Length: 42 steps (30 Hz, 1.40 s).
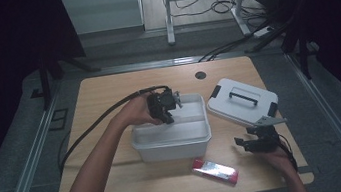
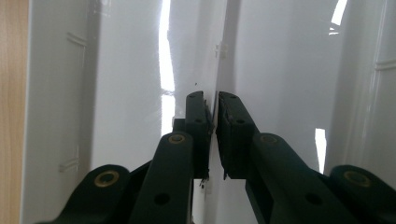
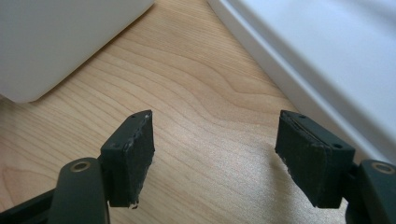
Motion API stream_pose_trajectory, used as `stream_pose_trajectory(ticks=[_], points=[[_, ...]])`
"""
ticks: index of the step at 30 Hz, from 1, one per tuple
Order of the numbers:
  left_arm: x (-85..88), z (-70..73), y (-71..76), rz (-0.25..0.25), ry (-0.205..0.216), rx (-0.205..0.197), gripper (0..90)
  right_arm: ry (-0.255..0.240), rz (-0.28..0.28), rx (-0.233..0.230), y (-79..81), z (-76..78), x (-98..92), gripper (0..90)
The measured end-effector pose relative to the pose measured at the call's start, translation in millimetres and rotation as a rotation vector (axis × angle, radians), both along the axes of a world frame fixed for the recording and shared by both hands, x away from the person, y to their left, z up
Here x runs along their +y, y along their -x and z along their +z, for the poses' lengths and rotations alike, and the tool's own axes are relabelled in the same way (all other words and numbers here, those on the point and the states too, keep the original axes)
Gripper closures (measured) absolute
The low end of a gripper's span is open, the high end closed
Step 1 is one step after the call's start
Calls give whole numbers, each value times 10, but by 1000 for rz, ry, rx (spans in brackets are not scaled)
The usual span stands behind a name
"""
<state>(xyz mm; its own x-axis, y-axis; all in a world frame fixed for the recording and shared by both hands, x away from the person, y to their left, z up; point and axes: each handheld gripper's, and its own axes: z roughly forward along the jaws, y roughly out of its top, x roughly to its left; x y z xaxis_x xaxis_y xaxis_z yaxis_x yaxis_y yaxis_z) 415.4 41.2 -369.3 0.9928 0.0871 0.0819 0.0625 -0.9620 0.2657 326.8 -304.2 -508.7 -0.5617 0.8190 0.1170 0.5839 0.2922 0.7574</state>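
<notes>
A white plastic bin (image 1: 173,148) stands at the middle of the wooden table, with a thin divider (image 1: 187,122) running across its inside. My left gripper (image 1: 167,117) reaches down into the bin from its far left side. In the left gripper view my left gripper (image 2: 213,99) has its jaws pinched together on the divider's (image 2: 217,51) thin upper edge, with the bin's glossy inside (image 2: 126,70) on both sides. My right gripper (image 1: 242,145) rests low over the table right of the bin. In its own view my right gripper (image 3: 217,154) is open with bare wood between its pads.
The bin's white lid (image 1: 242,101) with a black handle lies at the right, just beyond the right gripper, and its edge (image 3: 327,51) sits close to the right jaw. A red and silver packet (image 1: 214,170) lies near the front edge. A bin corner (image 3: 56,42) is at upper left.
</notes>
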Motion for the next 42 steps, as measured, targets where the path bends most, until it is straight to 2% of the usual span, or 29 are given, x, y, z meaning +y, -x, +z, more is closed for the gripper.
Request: stream_pose_trajectory(ticks=[11,19,36,42], points=[[-3,-1,-22,-7,1,13,835,1,-1,1,0,-1,-5,277],[-4,-4,-41,-16,18,55,876,4,-3,1,-1,-3,-12,277],[28,17,-53,-53,28,58,896,3,-7,-1,2,2,-28,277],[65,62,-48,-58,39,41,898,-1,-12,0,4,5,-32,278]])
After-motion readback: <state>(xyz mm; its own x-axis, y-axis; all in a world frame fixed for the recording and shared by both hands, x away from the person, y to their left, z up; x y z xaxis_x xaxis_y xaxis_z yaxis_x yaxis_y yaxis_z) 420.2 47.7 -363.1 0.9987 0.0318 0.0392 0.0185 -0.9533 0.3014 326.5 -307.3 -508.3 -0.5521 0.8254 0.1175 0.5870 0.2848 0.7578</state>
